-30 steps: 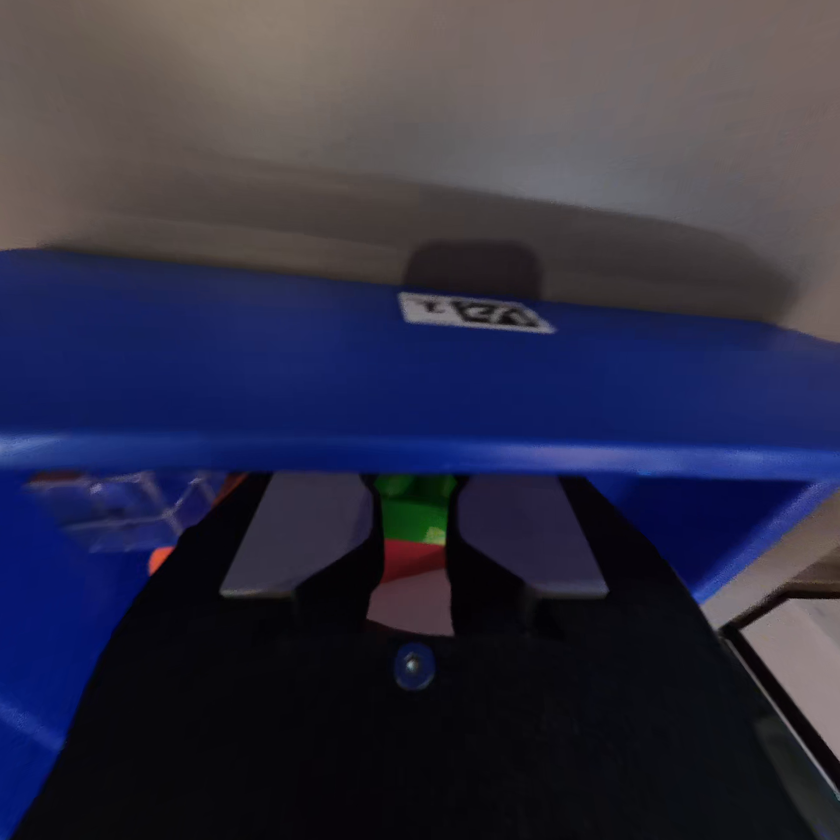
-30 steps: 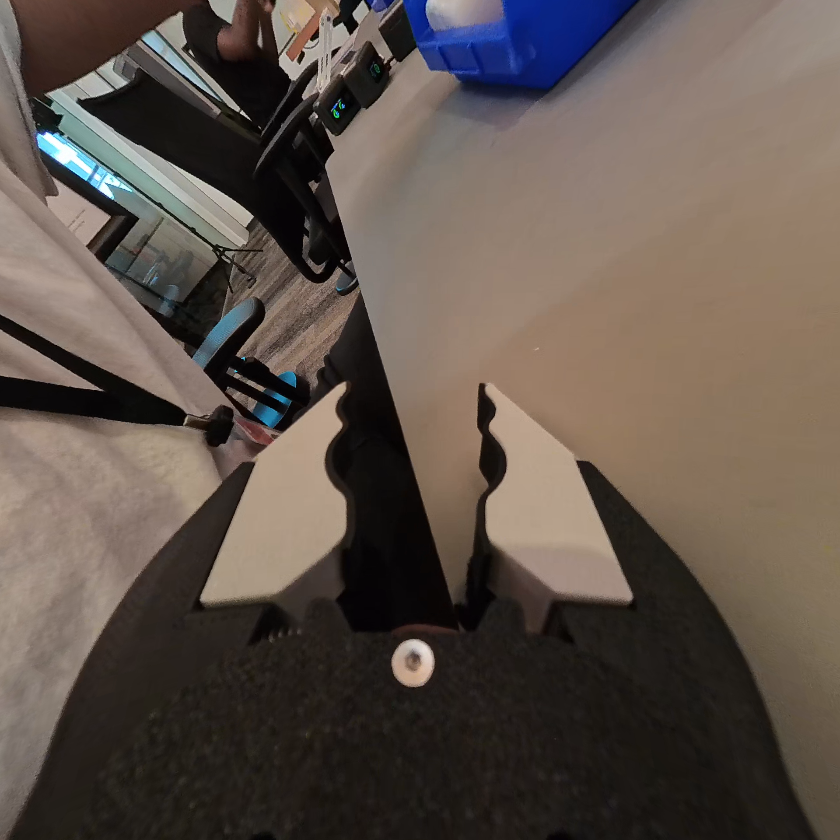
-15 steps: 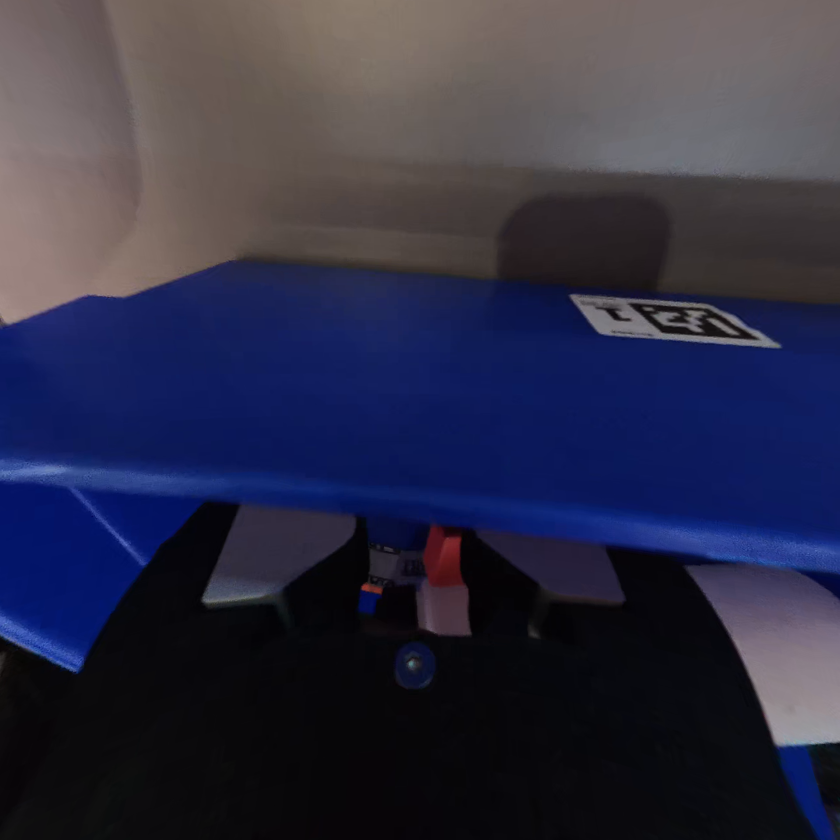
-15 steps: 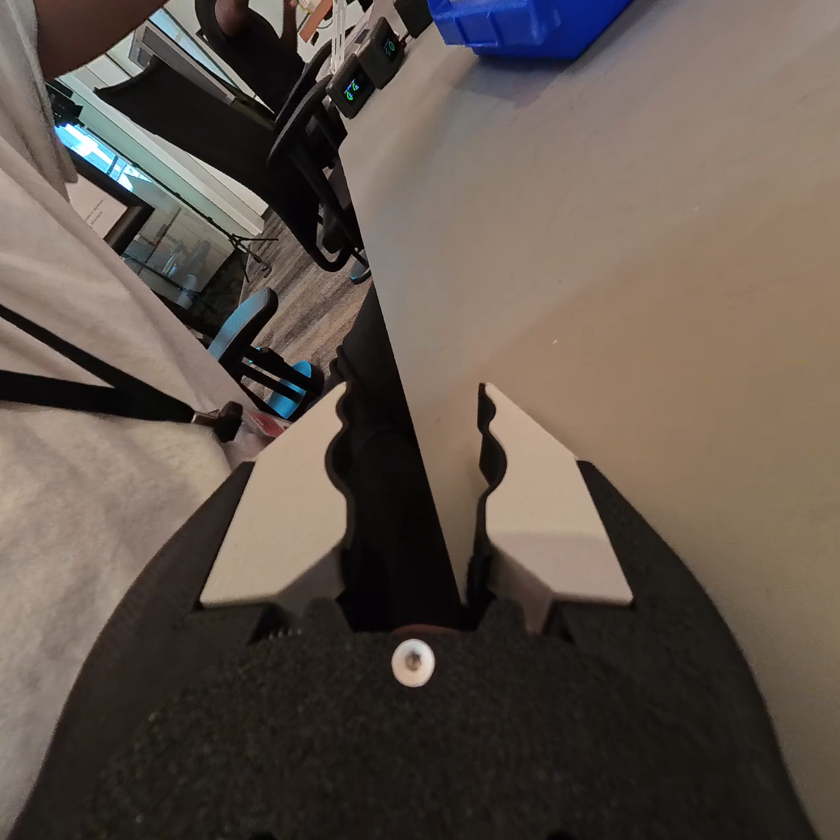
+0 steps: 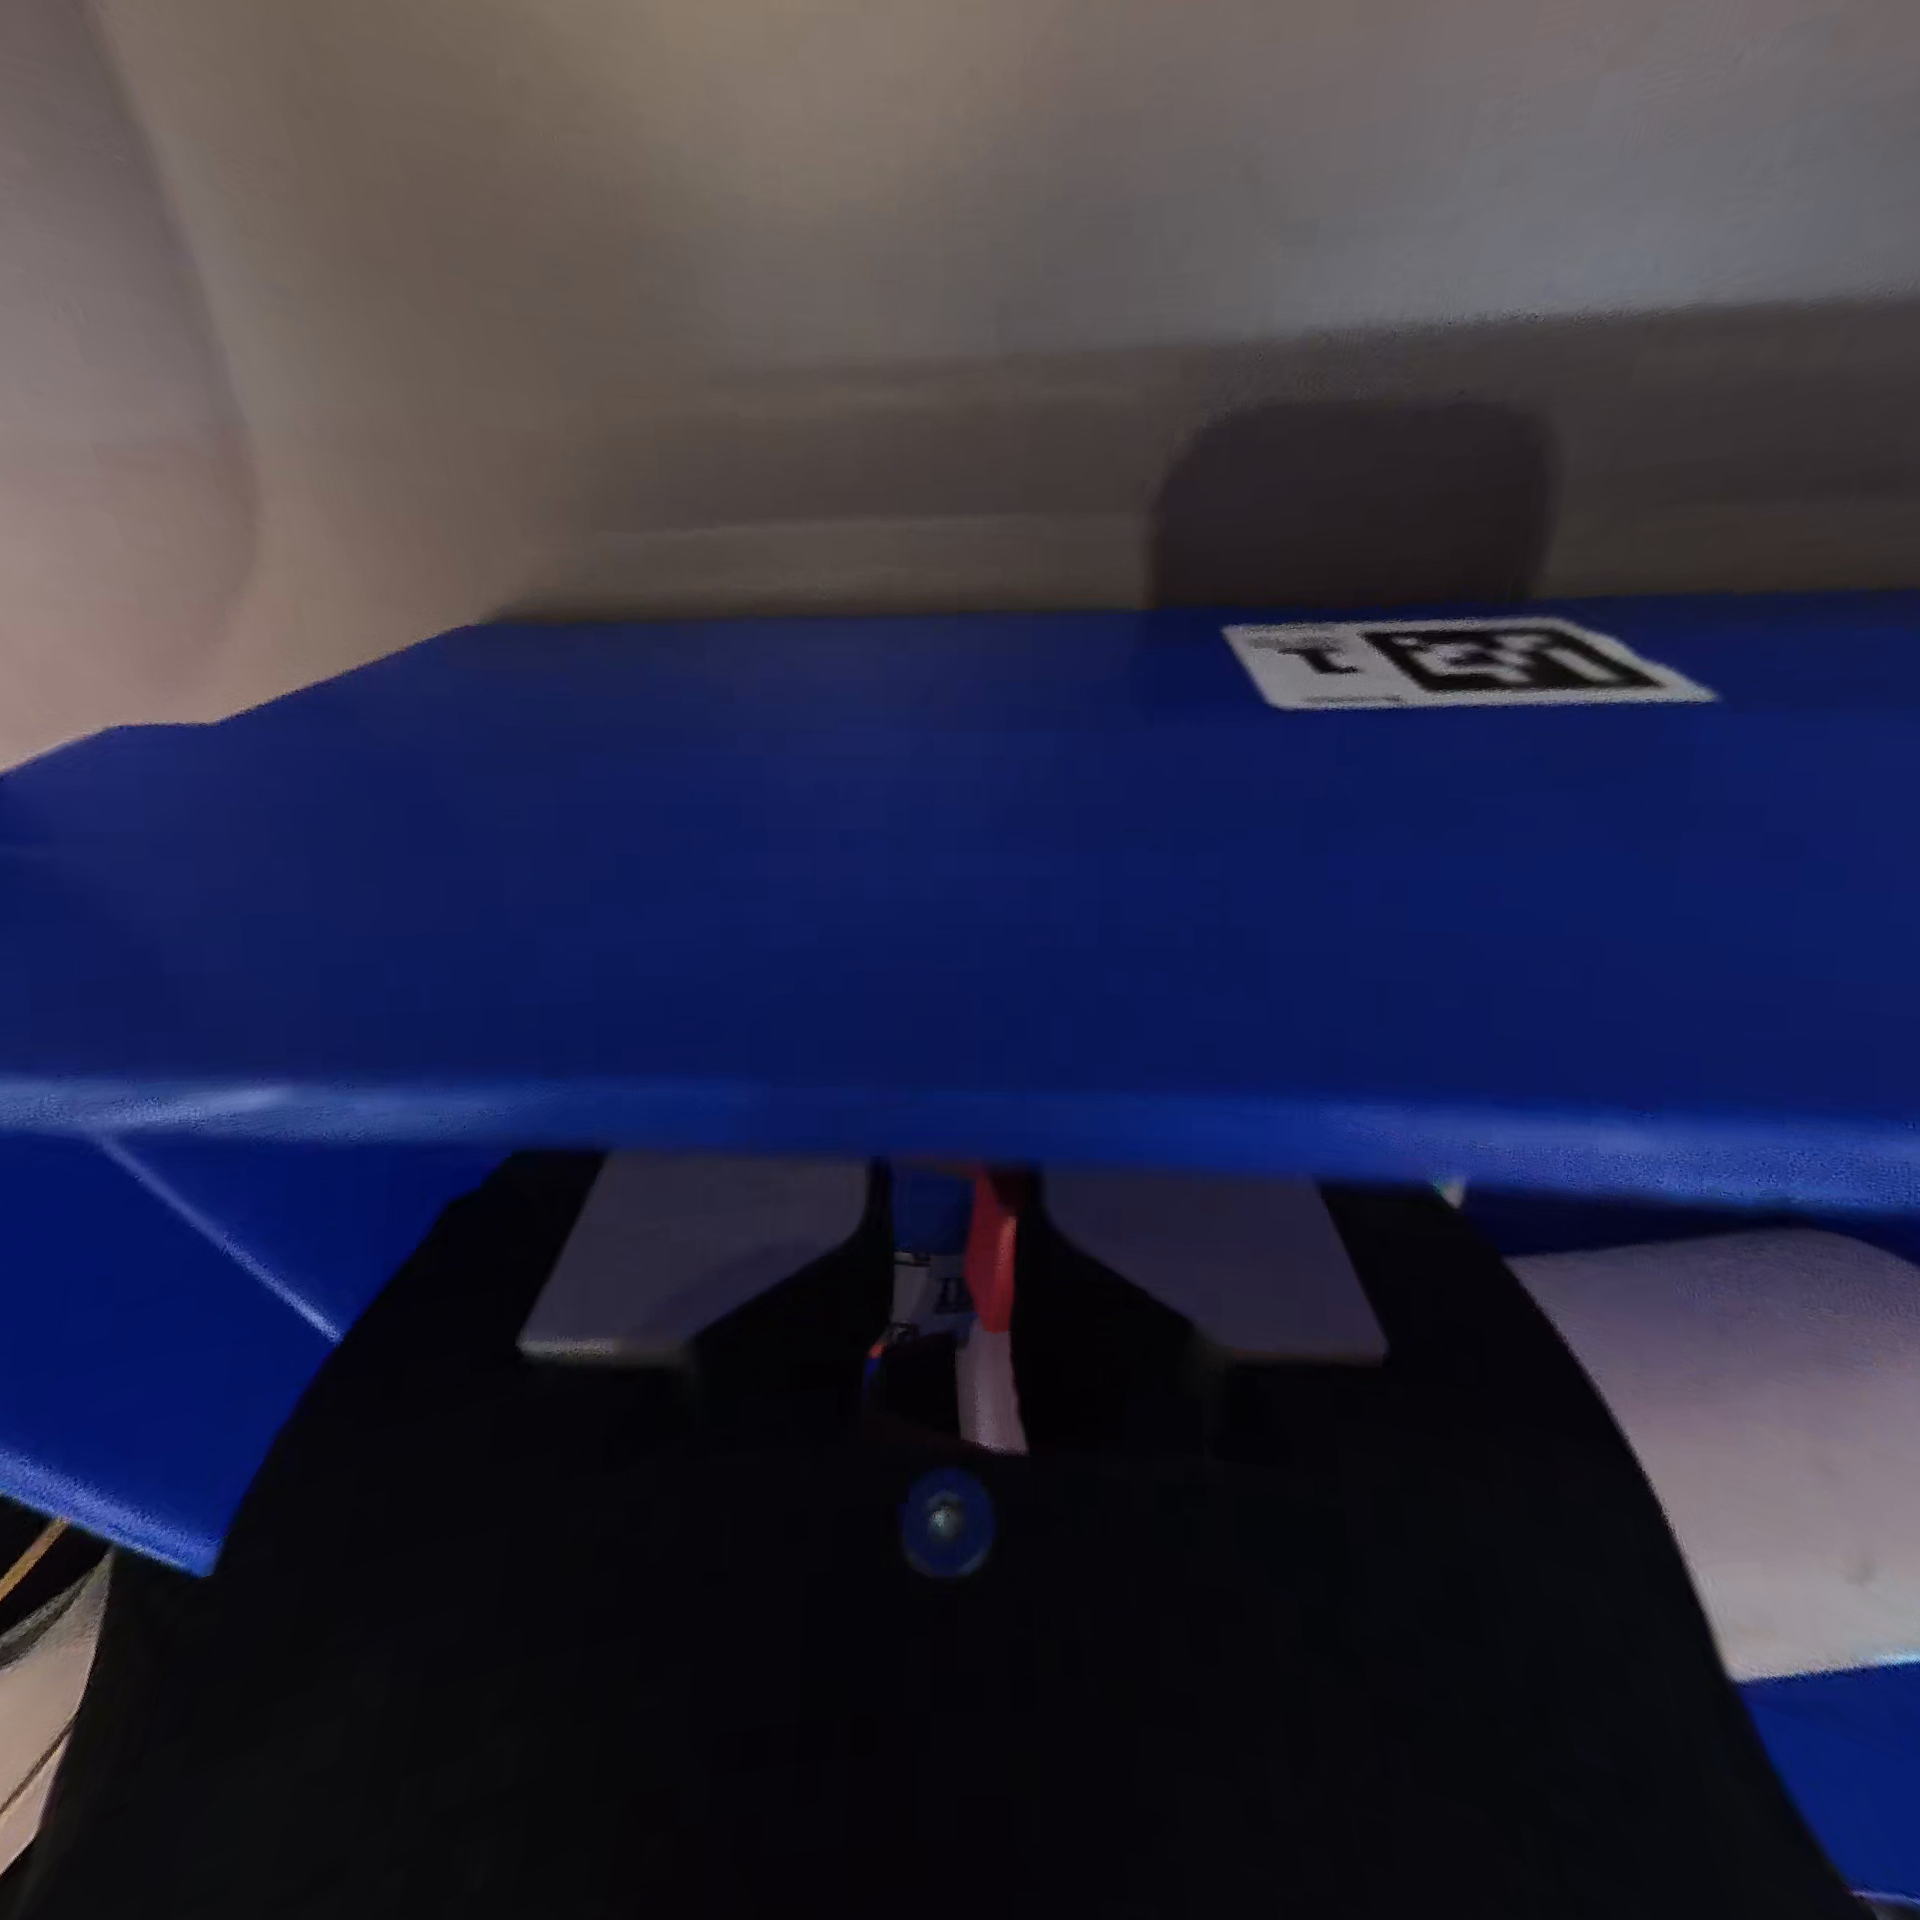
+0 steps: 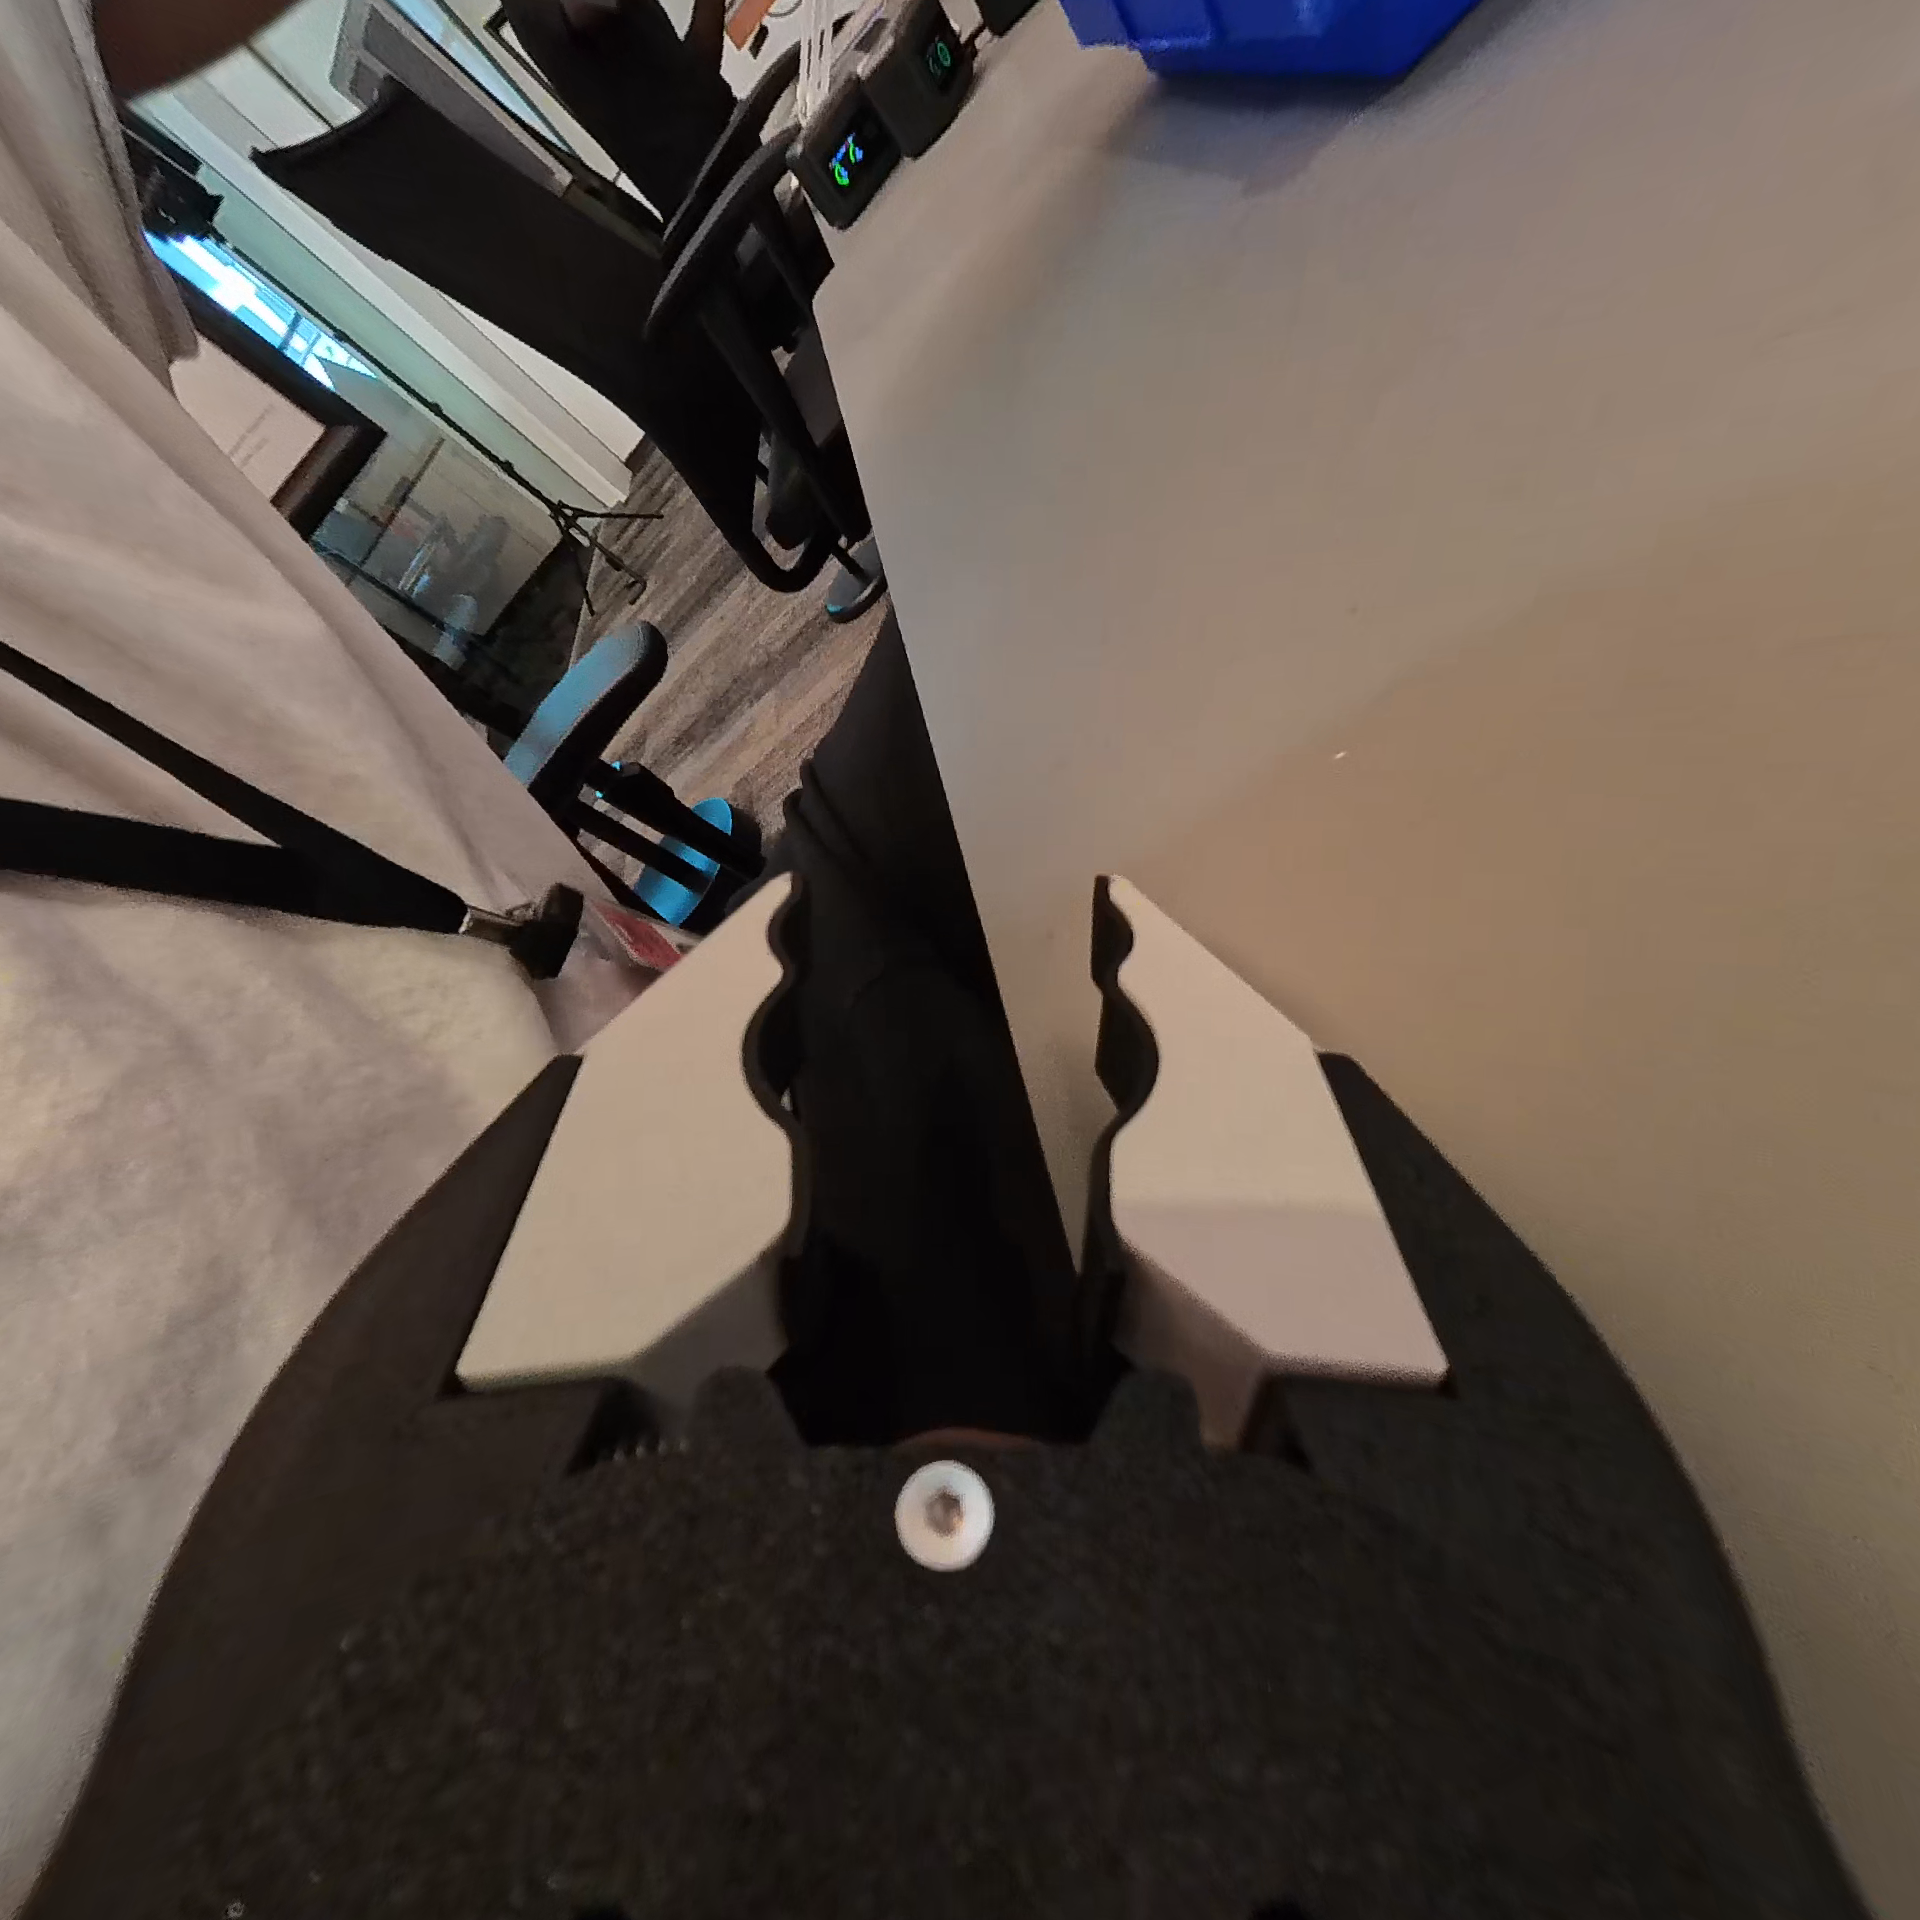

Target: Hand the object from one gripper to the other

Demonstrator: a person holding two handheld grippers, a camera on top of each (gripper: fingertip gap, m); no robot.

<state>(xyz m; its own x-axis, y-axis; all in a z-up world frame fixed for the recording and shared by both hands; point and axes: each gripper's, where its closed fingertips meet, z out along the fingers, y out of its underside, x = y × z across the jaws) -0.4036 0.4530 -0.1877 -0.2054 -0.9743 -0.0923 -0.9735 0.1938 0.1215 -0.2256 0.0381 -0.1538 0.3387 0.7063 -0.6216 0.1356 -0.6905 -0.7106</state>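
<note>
left tongs (image 5: 951,1226) under bin rim (image 5: 935,1117) | right tongs (image 6: 940,1039) agape, straddling table edge (image 6: 966,883)

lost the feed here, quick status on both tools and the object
Left tool reaching into blue bin, fingertips hidden behind its rim. Red-and-white object between fingers, grip unconfirmed. Right tool open, empty, over table edge.

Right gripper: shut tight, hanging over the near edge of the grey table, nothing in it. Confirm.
Not shut. The right wrist view shows the right gripper open, its jaws apart. The rest stands: it hangs over the near edge of the grey table, holding nothing.
</note>
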